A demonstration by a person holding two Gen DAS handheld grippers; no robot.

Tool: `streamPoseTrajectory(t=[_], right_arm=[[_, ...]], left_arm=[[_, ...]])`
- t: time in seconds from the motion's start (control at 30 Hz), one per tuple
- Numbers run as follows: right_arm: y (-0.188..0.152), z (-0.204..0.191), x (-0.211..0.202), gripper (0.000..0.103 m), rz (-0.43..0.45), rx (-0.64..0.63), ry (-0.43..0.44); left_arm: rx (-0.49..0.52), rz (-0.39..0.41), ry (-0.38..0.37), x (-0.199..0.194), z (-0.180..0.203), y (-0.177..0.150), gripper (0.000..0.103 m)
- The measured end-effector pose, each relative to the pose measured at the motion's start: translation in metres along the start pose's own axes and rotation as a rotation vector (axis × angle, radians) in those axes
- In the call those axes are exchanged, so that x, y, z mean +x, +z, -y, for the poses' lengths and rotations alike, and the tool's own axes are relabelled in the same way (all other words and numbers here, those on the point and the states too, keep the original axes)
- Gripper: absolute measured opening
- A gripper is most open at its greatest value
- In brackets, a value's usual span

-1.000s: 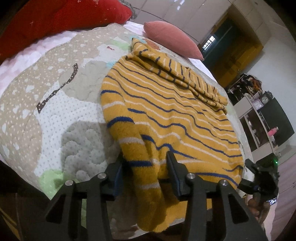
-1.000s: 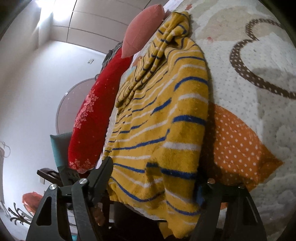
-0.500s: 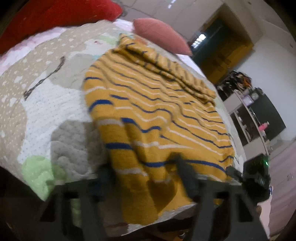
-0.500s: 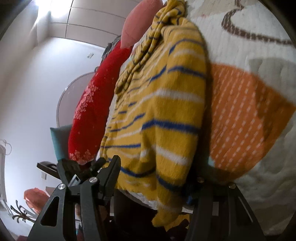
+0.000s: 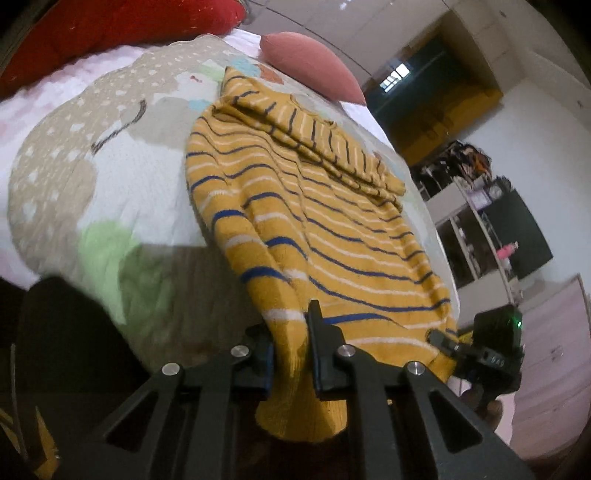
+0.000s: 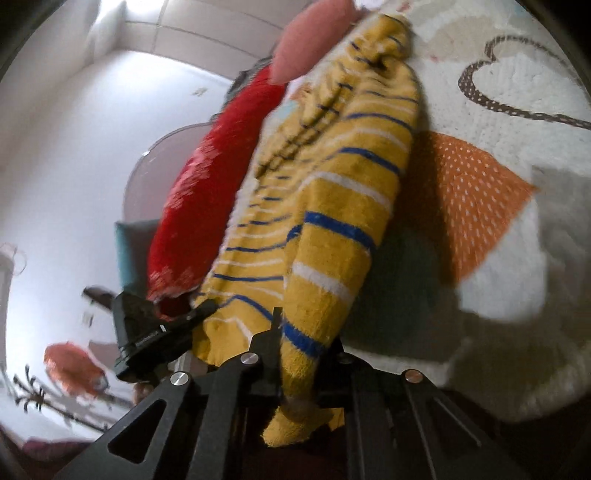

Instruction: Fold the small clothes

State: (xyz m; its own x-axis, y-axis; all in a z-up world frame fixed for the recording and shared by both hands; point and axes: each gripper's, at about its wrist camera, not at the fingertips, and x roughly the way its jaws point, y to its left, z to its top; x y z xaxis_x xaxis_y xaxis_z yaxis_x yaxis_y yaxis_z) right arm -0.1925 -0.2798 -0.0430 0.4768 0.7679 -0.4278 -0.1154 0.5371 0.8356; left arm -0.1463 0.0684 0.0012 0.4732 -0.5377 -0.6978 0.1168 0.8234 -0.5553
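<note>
A yellow sweater with blue and white stripes lies flat on a patterned quilt, its sleeves folded across the far end. My left gripper holds the near left corner of the hem; its jaws are closing with the cloth pinched between them. In the right wrist view, my right gripper is shut on the other near corner of the sweater. The pinched cloth hangs below both grippers. Each gripper appears in the other's view: the right gripper and the left gripper.
A pink pillow and a red pillow lie at the far end of the bed. The quilt's near edge drops off just below the grippers. Shelves and a dark cabinet stand against the wall to the right.
Both grippers went from open around the hem to shut on it. Both have shifted along the bed, and the sweater's near edge is now bunched in the jaws.
</note>
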Motion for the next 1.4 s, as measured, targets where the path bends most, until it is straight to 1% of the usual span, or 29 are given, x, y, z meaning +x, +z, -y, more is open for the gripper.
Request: streamPoseTrajectory(t=[0.07, 0.13, 0.17, 0.2, 0.23, 0.3, 0.33, 0.47, 0.5, 0.53, 0.63, 0.73, 0.77, 0.8, 0.83, 0.87, 0.9, 0.93, 0.97, 1.0, 1.03, 1.07, 1.17, 1.27, 1.33, 1.37, 1.4], right_arm=[[-0.012, 0.006, -0.002, 0.011, -0.022, 0.015, -0.011], [-0.014, 0.016, 0.0, 0.011, -0.03, 0.055, -0.005], [-0.012, 0.017, 0.0, 0.011, -0.027, 0.066, 0.005], [-0.007, 0.015, 0.0, 0.011, -0.021, 0.059, 0.011], [0.0, 0.008, 0.0, 0.011, -0.013, 0.036, 0.011], [0.015, -0.009, -0.001, 0.012, 0.003, -0.011, 0.027], [0.026, -0.019, -0.002, 0.012, 0.015, -0.034, 0.036], [0.085, -0.05, -0.003, 0.012, 0.082, -0.098, 0.07], [0.107, -0.056, -0.001, 0.012, 0.109, -0.106, 0.077], [0.123, -0.059, 0.001, 0.013, 0.125, -0.112, 0.078], [0.178, -0.057, 0.017, 0.015, 0.17, -0.104, 0.039], [0.228, -0.036, 0.042, 0.017, 0.178, -0.049, -0.019], [0.242, -0.026, 0.051, 0.023, 0.172, -0.022, -0.037], [0.259, -0.012, 0.061, 0.036, 0.163, 0.019, -0.05], [0.268, -0.002, 0.068, 0.044, 0.167, 0.051, -0.056], [0.279, 0.011, 0.073, 0.062, 0.176, 0.088, -0.057], [0.289, 0.024, 0.076, 0.071, 0.188, 0.13, -0.051], [0.298, 0.036, 0.08, 0.072, 0.203, 0.173, -0.038], [0.307, 0.051, 0.083, 0.072, 0.218, 0.226, -0.018], [0.313, 0.059, 0.084, 0.071, 0.23, 0.259, -0.003], [0.32, 0.067, 0.085, 0.071, 0.247, 0.287, 0.007], [0.326, 0.072, 0.087, 0.071, 0.258, 0.297, 0.004], [0.345, 0.077, 0.09, 0.072, 0.269, 0.306, -0.024], [0.358, 0.074, 0.092, 0.072, 0.256, 0.295, -0.072], [0.365, 0.067, 0.082, 0.077, 0.291, 0.272, -0.094], [0.366, 0.065, 0.076, 0.083, 0.314, 0.272, -0.098], [0.367, 0.064, 0.067, 0.085, 0.334, 0.282, -0.087]], left_arm=[[-0.02, -0.014, 0.01, 0.002, -0.008, -0.008, 0.014], [-0.079, -0.021, -0.025, 0.005, -0.02, -0.004, 0.014], [-0.105, -0.012, -0.057, 0.004, -0.024, 0.003, 0.014], [-0.107, 0.001, -0.069, 0.003, -0.024, 0.01, 0.014], [-0.101, 0.014, -0.075, 0.002, -0.022, 0.016, 0.014], [-0.08, 0.056, -0.095, -0.001, -0.01, 0.04, 0.014], [-0.072, 0.071, -0.098, 0.0, -0.006, 0.053, 0.014], [-0.054, 0.146, -0.116, 0.01, 0.01, 0.127, 0.014], [-0.044, 0.155, -0.104, 0.017, 0.014, 0.147, 0.014], [-0.037, 0.16, -0.086, 0.03, 0.017, 0.171, 0.014], [-0.072, 0.123, -0.064, 0.071, 0.011, 0.22, 0.015], [-0.124, 0.056, -0.035, 0.126, -0.003, 0.265, 0.016], [-0.145, 0.034, -0.027, 0.143, -0.009, 0.278, 0.017], [-0.181, 0.026, -0.034, 0.157, -0.017, 0.289, 0.019], [-0.215, 0.028, -0.056, 0.162, -0.025, 0.295, 0.026], [-0.264, 0.037, -0.103, 0.168, -0.034, 0.302, 0.032], [-0.308, 0.051, -0.149, 0.171, -0.044, 0.308, 0.045], [-0.349, 0.074, -0.187, 0.173, -0.052, 0.314, 0.054], [-0.387, 0.113, -0.212, 0.173, -0.062, 0.322, 0.058], [-0.401, 0.132, -0.205, 0.174, -0.066, 0.328, 0.065], [-0.409, 0.146, -0.193, 0.174, -0.07, 0.333, 0.069], [-0.415, 0.155, -0.179, 0.175, -0.074, 0.338, 0.069], [-0.416, 0.142, -0.129, 0.179, -0.083, 0.349, 0.069], [-0.381, 0.137, -0.105, 0.17, -0.08, 0.349, 0.069], [-0.343, 0.14, -0.093, 0.161, -0.075, 0.347, 0.07], [-0.316, 0.14, -0.074, 0.154, -0.071, 0.344, 0.07], [-0.289, 0.138, -0.054, 0.148, -0.067, 0.341, 0.071]])
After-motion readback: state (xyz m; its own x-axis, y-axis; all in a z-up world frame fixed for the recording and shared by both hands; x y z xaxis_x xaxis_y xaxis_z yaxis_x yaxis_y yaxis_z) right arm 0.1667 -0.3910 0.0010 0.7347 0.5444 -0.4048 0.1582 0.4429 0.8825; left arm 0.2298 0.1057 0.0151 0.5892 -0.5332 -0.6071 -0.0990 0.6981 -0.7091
